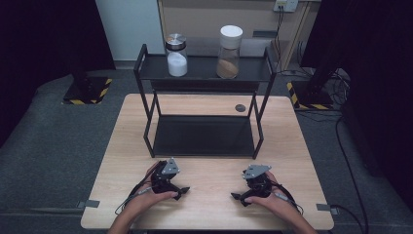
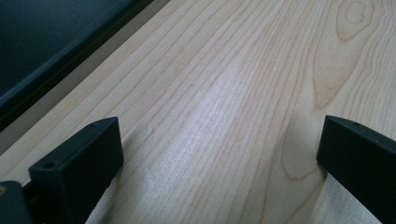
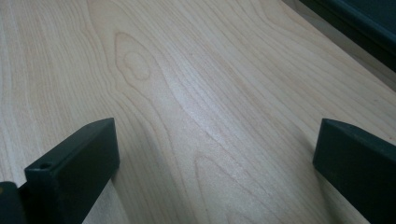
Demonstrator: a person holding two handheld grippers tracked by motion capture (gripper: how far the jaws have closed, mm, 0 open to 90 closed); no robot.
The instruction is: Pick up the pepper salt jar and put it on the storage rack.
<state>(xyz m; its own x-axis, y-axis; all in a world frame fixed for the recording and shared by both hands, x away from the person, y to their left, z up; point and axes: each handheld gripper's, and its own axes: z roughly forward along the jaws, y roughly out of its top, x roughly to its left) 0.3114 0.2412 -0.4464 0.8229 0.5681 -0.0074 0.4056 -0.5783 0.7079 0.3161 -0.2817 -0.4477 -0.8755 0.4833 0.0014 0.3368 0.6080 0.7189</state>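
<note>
Both claws, left gripper (image 1: 181, 191) and right gripper (image 1: 238, 197), rest spread and empty on the table (image 1: 209, 214); jars (white-filled (image 1: 176, 54), brown-filled (image 1: 229, 51)) untouched on rack (image 1: 204, 73), nothing started.

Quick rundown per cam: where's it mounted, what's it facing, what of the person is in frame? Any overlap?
High view: above the person's side, facing down on table, rack, two jars; forearms, left gripper, right gripper.
Left gripper view: on the gripper, facing tabletop; own fingers apart.
Right gripper view: likewise; fingers apart.
Shared: wood tabletop, rack edge.
</note>
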